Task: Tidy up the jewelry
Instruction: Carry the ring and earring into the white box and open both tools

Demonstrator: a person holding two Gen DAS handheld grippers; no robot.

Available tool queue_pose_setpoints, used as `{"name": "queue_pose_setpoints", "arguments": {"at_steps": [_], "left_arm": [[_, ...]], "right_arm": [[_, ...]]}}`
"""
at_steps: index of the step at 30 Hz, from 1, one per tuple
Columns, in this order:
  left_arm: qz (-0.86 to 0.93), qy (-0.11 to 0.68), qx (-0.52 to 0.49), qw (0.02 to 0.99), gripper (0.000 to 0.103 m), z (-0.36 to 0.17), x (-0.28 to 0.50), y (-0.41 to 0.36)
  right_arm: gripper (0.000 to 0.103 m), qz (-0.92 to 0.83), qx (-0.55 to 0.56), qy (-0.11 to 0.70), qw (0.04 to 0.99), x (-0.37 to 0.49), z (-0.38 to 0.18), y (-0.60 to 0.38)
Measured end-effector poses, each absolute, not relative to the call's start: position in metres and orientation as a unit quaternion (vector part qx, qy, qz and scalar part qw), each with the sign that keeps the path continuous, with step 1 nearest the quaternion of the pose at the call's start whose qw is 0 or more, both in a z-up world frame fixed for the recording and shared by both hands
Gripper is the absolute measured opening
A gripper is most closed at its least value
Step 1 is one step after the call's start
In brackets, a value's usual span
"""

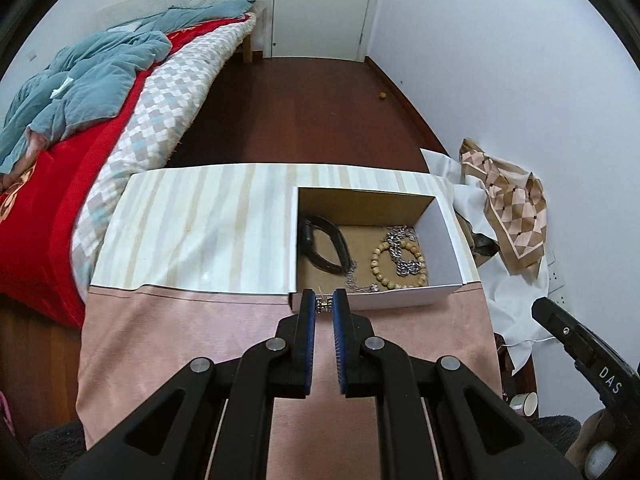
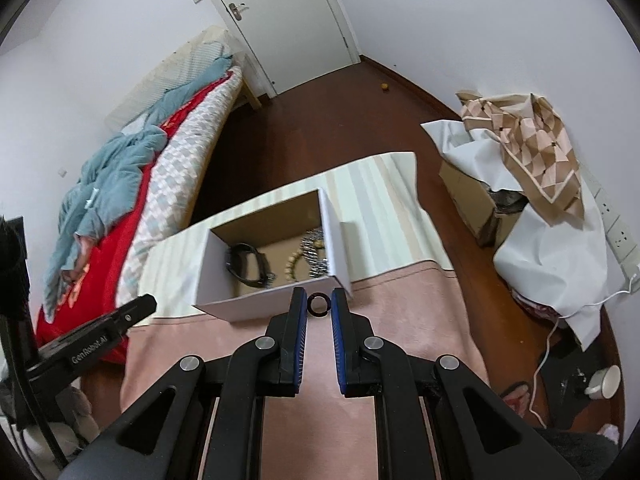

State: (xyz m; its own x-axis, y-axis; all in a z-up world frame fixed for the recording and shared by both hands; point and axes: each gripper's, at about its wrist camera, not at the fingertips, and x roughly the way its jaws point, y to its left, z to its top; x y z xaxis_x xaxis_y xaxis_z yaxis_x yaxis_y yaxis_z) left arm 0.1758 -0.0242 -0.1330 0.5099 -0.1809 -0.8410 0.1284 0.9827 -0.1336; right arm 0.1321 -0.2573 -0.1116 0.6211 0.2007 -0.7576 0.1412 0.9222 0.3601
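An open white cardboard box (image 1: 400, 300) stands on the table, also in the right wrist view (image 2: 224, 300). Inside lie a black wristband (image 1: 324, 246), a wooden bead bracelet (image 1: 396, 264) and a silver chain (image 1: 404, 240). My left gripper (image 1: 324, 304) is shut on a small silver jewelry piece (image 1: 324, 305) just in front of the box's near wall. My right gripper (image 2: 319, 304) is shut on a dark ring (image 2: 319, 304), held above the pink cloth near the box's near right corner.
The table has a pink cloth (image 1: 200, 340) in front and a striped surface (image 1: 192, 224) behind. A bed (image 1: 80, 140) stands to the left. A covered pile with a patterned scarf (image 1: 508, 200) stands to the right. A closed door (image 1: 320, 4) is at the back.
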Motion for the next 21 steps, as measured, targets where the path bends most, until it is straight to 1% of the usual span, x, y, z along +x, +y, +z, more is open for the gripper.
{"name": "queue_pose_setpoints", "arguments": {"at_steps": [3,7,15,21], "left_arm": [[-0.088,0.489,-0.031,0.868,0.006,-0.131,0.183,-0.023],[-0.096,0.5,-0.029,0.86,0.006,-0.132,0.211,-0.028],[-0.12,0.551,-0.043,0.825,0.006,-0.164,0.28,-0.038],[-0.123,0.578,-0.064,0.804,0.007,-0.188,0.311,-0.038]], "right_arm": [[0.013,0.032,0.195,0.438,0.877,0.143,-0.107,-0.25],[0.013,0.055,0.194,0.453,0.869,0.174,-0.11,-0.24],[0.013,0.097,0.209,0.518,0.824,0.265,-0.153,-0.22],[0.013,0.105,0.193,0.548,0.807,0.305,-0.182,-0.207]]}}
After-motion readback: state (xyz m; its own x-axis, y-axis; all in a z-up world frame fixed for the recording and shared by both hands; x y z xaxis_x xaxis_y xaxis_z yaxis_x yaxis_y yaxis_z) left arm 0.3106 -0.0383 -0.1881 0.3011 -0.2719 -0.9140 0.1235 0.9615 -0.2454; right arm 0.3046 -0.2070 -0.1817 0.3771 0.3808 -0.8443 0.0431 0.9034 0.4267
